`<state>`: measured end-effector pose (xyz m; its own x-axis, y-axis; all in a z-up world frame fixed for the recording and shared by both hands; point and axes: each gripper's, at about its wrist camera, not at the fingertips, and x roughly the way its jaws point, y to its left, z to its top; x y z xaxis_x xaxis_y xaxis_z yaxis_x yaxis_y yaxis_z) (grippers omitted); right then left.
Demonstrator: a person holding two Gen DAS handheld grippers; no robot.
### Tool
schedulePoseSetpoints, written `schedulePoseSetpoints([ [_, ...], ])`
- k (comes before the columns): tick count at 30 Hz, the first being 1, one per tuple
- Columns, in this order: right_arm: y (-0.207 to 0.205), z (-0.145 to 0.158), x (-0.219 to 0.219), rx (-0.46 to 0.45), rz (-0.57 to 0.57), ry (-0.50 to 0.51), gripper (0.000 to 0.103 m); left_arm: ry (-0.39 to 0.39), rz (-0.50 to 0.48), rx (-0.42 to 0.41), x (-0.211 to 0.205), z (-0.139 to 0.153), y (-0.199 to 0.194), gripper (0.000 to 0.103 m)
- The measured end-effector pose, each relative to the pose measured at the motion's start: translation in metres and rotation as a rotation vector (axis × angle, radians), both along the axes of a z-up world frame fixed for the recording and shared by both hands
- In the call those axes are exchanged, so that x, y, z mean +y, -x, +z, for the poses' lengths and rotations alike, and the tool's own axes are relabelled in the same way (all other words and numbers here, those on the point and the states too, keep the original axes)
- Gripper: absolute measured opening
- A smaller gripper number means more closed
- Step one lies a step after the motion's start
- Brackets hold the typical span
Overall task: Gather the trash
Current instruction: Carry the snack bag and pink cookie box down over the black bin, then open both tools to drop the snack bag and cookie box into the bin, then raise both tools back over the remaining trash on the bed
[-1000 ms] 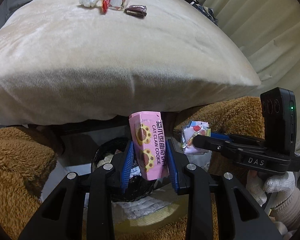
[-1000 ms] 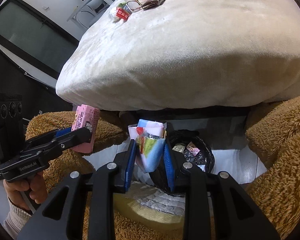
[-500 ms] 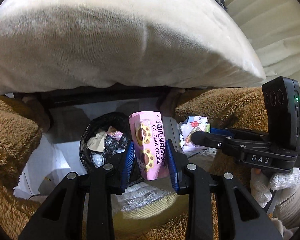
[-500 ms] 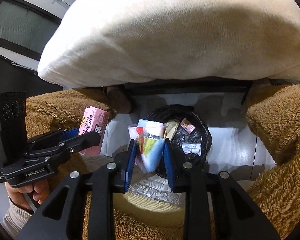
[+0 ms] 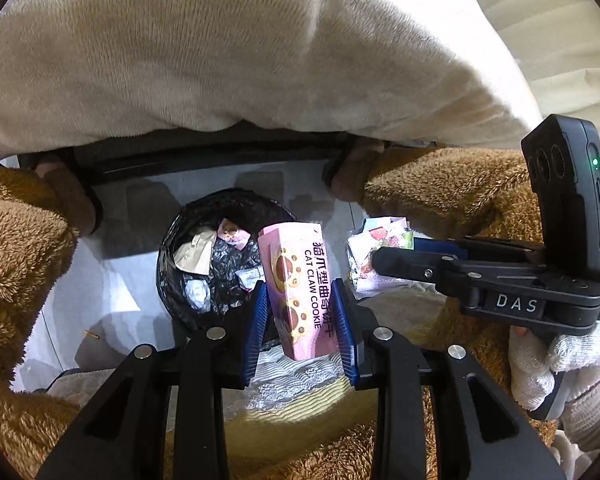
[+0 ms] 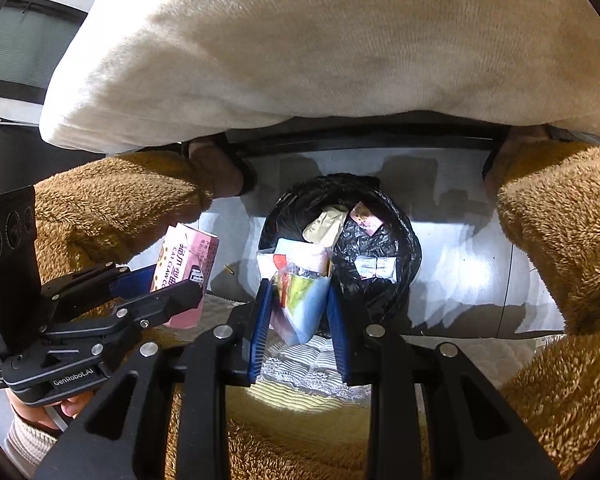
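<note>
Left wrist view, grip: my left gripper (image 5: 300,320) is clamped on a pink cookie box (image 5: 300,284), which stands upright between the blue pads.
Left wrist view, target: the black-lined bin (image 5: 220,256) sits on the pale floor between my knees, just left of and beyond the box; a few wrappers already lie in it.
Left wrist view, advice: I judge the box is not yet over the opening, so I would shift it left and forward until its lower end hangs inside the rim, then let go.
Left wrist view, neighbour: my right gripper (image 5: 384,258) comes in from the right with a crumpled wrapper (image 5: 374,240); I would keep the two tools apart and drop one load at a time.
Right wrist view, grip: the right gripper (image 6: 298,312) is closed on that crumpled wrapper (image 6: 300,280), a light, floppy bundle.
Right wrist view, target: the bin (image 6: 380,248) shows just behind and right of the wrapper.
Right wrist view, advice: light trash drifts, so I would go low over the liner before releasing.
Right wrist view, neighbour: the left gripper (image 6: 172,284) holds the cookie box (image 6: 188,256) well left of the bin.
</note>
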<state>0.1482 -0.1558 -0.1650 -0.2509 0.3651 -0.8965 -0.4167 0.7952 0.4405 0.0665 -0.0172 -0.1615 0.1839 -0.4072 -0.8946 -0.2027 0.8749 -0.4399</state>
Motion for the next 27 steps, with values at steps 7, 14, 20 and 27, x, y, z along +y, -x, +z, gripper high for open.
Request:
schedulePoseSetpoints([
  [7, 0.000, -0.004, 0.001, 0.016, 0.002, 0.023, 0.029, 0.025, -0.004, 0.051, 0.001, -0.011, 0.000, 0.031],
  [14, 0.000, -0.005, 0.001, 0.015, 0.004, 0.025, 0.031, 0.005, -0.012, 0.066, -0.003, -0.012, 0.000, 0.034],
  [20, -0.002, -0.005, -0.004, 0.025, -0.023, 0.014, 0.035, -0.021, -0.007, 0.072, -0.003, -0.012, 0.001, 0.046],
  [27, -0.001, -0.003, -0.003, 0.020, -0.029, 0.011, 0.038, -0.022, -0.004, 0.063, 0.000, -0.011, 0.002, 0.046],
])
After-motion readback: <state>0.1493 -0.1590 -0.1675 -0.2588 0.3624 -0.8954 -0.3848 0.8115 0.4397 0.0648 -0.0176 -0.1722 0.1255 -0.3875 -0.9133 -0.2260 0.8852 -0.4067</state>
